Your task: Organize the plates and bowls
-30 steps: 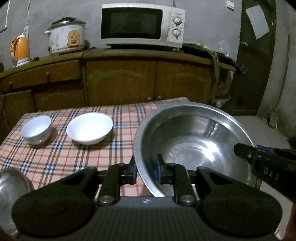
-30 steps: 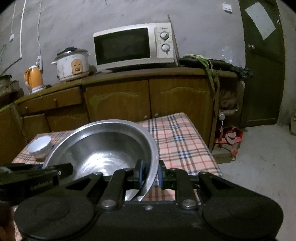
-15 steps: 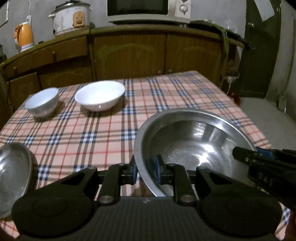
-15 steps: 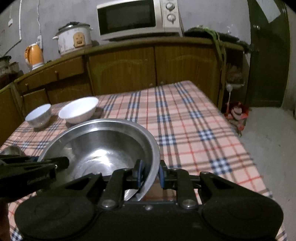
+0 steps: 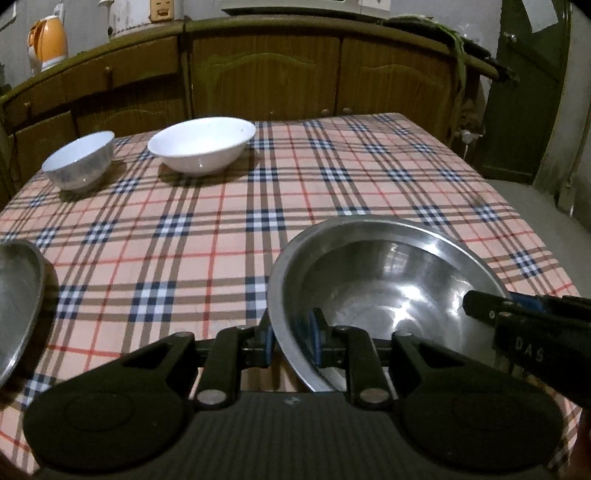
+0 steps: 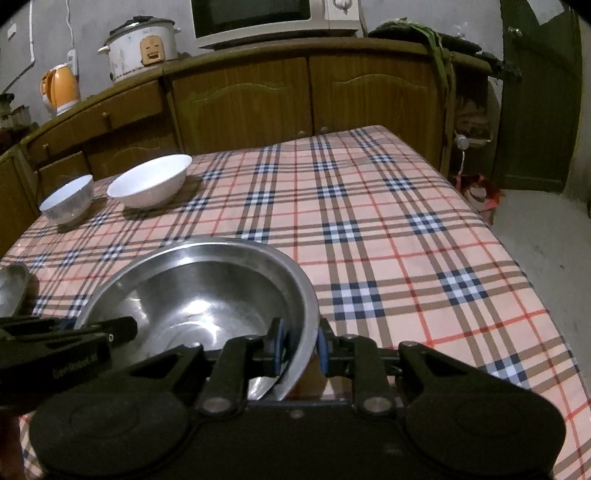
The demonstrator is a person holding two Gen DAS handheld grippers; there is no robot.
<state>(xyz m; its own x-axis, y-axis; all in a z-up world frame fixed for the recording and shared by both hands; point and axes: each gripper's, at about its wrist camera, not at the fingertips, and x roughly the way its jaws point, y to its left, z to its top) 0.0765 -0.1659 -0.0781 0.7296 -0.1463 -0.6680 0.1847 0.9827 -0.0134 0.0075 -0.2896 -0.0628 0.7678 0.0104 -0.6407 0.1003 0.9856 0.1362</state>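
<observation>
A large steel bowl [image 5: 388, 291] [image 6: 199, 291] hangs low over the checked tablecloth [image 5: 221, 221] [image 6: 369, 221], held from both sides. My left gripper [image 5: 291, 338] is shut on its left rim, and my right gripper [image 6: 300, 345] is shut on its right rim. Each gripper shows at the edge of the other's view. A wide white bowl [image 5: 201, 144] [image 6: 149, 181] and a smaller white bowl [image 5: 79, 160] [image 6: 66, 199] sit at the far left of the table. A steel plate [image 5: 16, 306] [image 6: 13, 286] lies at the near left.
Wooden cabinets [image 6: 314, 96] run behind the table, with a microwave [image 6: 273, 18], a rice cooker [image 6: 142, 44] and an orange kettle [image 5: 48, 44] [image 6: 61, 88] on top. A dark door [image 6: 535, 92] stands at the right, beyond bare floor [image 6: 546, 236].
Both grippers have come down with the steel bowl, from the height of the cabinet top to just above the tablecloth. The grips have not changed.
</observation>
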